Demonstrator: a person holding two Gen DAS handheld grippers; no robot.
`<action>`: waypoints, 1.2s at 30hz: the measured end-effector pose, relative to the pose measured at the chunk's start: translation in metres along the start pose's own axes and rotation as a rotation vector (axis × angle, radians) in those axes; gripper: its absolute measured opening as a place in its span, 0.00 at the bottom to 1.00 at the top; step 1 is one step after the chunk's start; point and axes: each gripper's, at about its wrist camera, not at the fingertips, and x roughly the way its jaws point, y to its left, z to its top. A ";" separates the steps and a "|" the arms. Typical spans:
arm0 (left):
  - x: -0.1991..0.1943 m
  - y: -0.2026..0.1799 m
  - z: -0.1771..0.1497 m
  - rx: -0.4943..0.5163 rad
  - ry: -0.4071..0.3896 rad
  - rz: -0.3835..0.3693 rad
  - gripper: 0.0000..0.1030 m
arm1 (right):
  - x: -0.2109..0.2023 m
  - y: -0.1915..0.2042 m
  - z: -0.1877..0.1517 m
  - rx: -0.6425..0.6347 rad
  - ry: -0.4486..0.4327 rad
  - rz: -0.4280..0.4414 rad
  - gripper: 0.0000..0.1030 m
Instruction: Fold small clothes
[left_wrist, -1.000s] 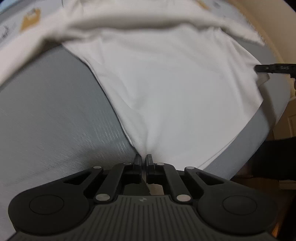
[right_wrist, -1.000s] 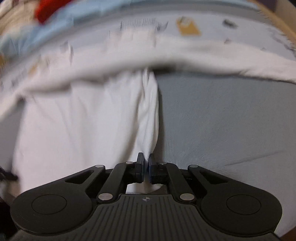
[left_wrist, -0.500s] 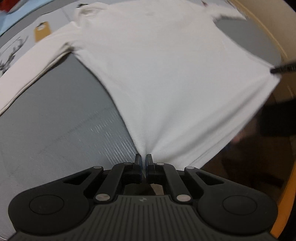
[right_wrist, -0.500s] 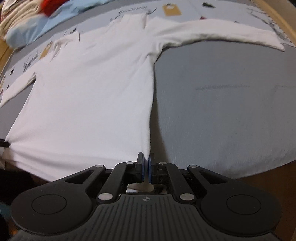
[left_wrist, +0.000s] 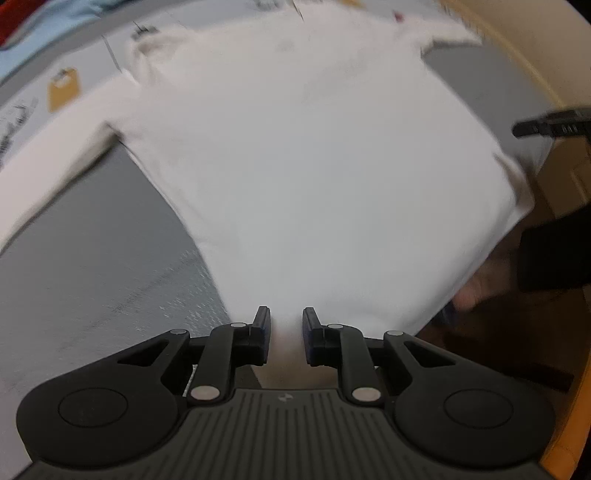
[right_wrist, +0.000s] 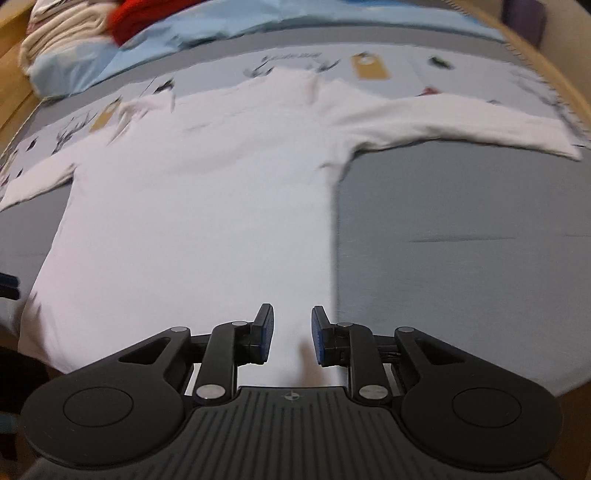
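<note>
A white long-sleeved shirt (left_wrist: 314, 166) lies spread flat on the grey surface, sleeves out to both sides, collar at the far end; it also shows in the right wrist view (right_wrist: 207, 206). My left gripper (left_wrist: 283, 325) is open at the shirt's near left hem corner, the cloth lying between its fingers. My right gripper (right_wrist: 292, 325) is open at the near right hem corner, the hem lying loose between its fingers. The right gripper's tip shows at the right edge of the left wrist view (left_wrist: 546, 125).
The grey surface (right_wrist: 461, 236) ends close to me, dark floor below it (left_wrist: 517, 332). A patterned light sheet (right_wrist: 399, 66) lies under the collar. A pile of blue, red and cream clothes (right_wrist: 92, 33) sits at the far left.
Both grippers pulled the shirt flat toward the near edge, then opened and let go of the hem corners. The shirt now lies spread with its sleeves out.
</note>
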 end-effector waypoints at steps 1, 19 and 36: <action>0.010 -0.004 0.002 0.016 0.039 0.009 0.19 | 0.013 0.003 0.002 -0.016 0.038 -0.009 0.28; -0.030 0.074 0.112 -0.246 -0.255 0.096 0.26 | 0.041 -0.006 0.102 0.108 -0.254 -0.136 0.41; 0.043 0.163 0.233 -0.426 -0.410 0.185 0.34 | 0.163 -0.011 0.220 0.171 -0.289 -0.106 0.46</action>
